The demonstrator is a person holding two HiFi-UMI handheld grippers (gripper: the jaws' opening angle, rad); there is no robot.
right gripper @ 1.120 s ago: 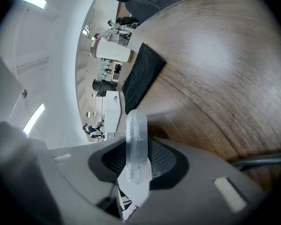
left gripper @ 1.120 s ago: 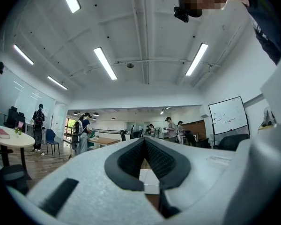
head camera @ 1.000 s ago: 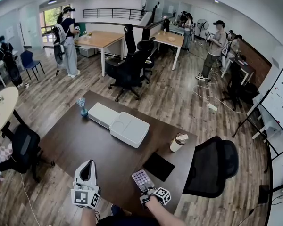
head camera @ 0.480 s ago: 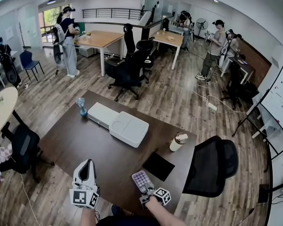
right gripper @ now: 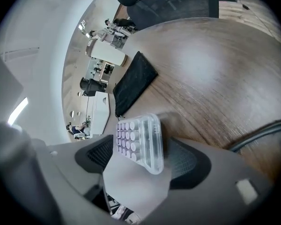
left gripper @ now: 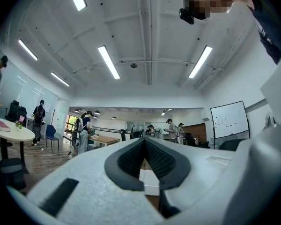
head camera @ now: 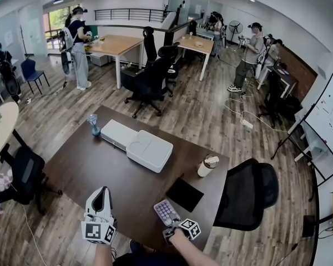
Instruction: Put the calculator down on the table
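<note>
Beside the black pad point(head camera: 184, 195), right fingers point(right gripper: 189, 163) just opening around calculator point(head camera: 165, 211); left fingers point(left gripper: 126, 161) shut.

No text is legible anywhere; the white rectangular whiteboard point(head camera: 328, 118) at three o'clock perhaps bears handwriting, too small to read.

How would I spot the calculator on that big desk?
Start at the dark brown table in the foreground. At its near edge, beside the flat black mat, the calculator sits inside the right gripper, whose jaws have just been opening. Only it has rows of pale lilac keys.
</note>
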